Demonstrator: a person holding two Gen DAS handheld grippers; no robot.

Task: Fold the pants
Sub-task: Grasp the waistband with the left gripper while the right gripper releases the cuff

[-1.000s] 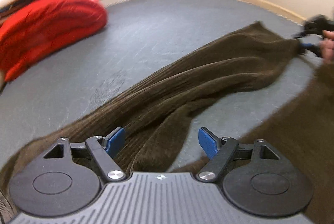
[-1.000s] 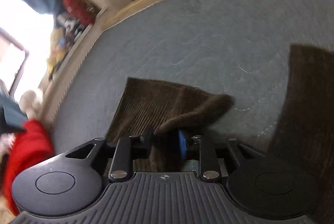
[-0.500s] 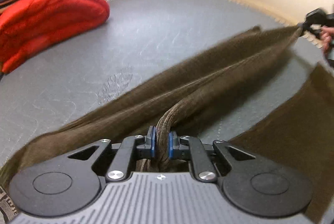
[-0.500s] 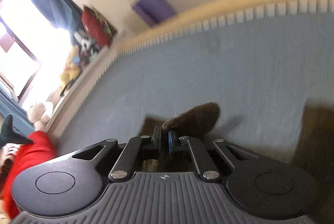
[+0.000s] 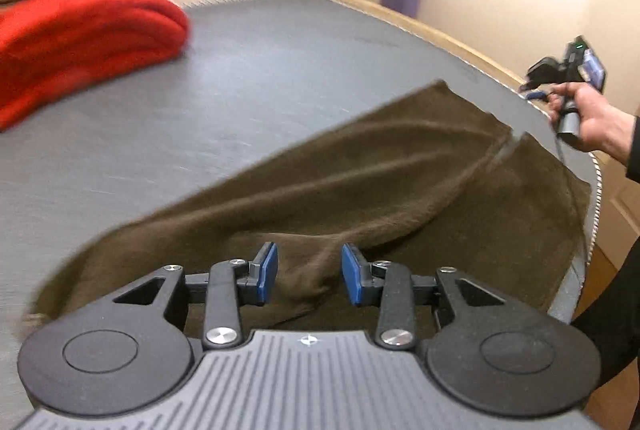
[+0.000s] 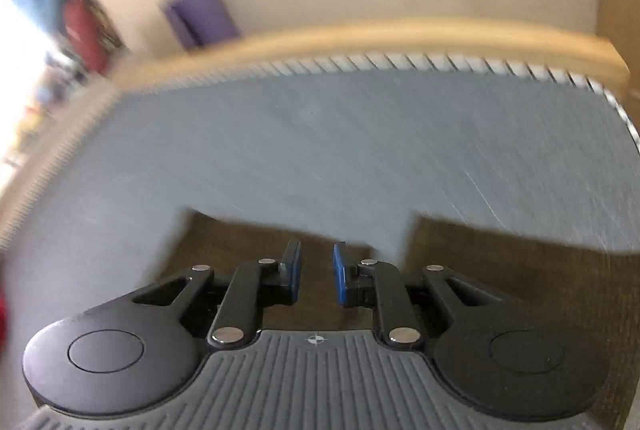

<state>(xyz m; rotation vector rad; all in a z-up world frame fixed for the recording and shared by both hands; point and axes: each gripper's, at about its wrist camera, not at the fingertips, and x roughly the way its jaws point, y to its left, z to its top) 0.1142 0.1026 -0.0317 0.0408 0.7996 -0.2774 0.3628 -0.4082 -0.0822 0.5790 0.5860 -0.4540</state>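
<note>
Beside pants [image 5: 360,165]: red blanket [image 5: 80,45], far left.

Left gripper [image 5: 308,280] tilts downward, its jaws just opened, pads apart with nothing pressed; right gripper [image 6: 317,278], held in a hand [image 5: 596,121], likewise just parted

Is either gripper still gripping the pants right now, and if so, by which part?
Neither. The left gripper and the right gripper have just been opening; their pads stand clear of the brown pants, which lie loose on the grey surface.
</note>
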